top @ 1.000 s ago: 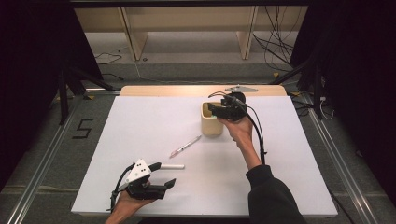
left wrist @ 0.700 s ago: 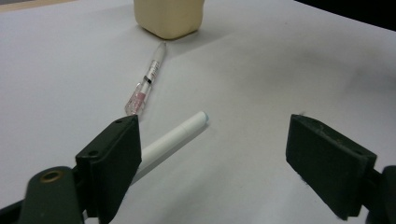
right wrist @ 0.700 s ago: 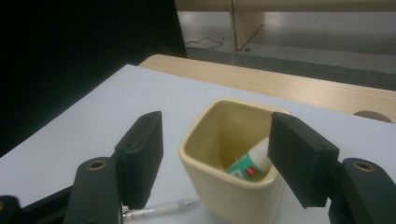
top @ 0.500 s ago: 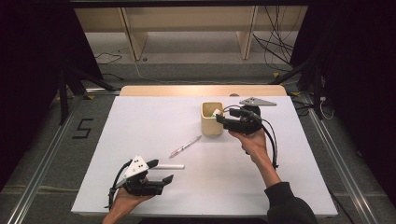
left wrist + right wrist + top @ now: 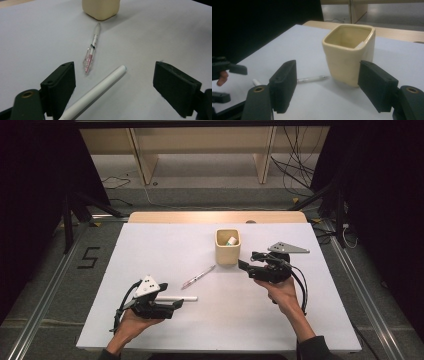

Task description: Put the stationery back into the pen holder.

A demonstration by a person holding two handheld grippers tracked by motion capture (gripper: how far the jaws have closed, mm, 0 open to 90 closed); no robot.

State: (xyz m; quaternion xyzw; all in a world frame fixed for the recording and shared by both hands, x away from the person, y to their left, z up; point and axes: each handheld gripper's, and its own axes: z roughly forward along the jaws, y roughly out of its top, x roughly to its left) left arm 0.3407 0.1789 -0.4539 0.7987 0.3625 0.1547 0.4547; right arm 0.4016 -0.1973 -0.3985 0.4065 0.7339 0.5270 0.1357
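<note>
White marker (image 5: 96,93) framed between wide-open left hand-held gripper (image 5: 172,306); right hand-held gripper (image 5: 243,265), jaws just opened, empty beside cream cup (image 5: 227,247). Next: closing on marker.

Even light from above is falling on the white table (image 5: 150,245), while the surroundings are staying dark. The cup (image 5: 349,55) is casting a soft shadow ahead of the fingers (image 5: 284,85), which are looking slightly soft, and the gripper views are looking grainy

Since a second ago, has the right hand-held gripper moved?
Yes. The right hand-held gripper has drawn back from above the cup to the table at its right, jaws opening, empty.
</note>
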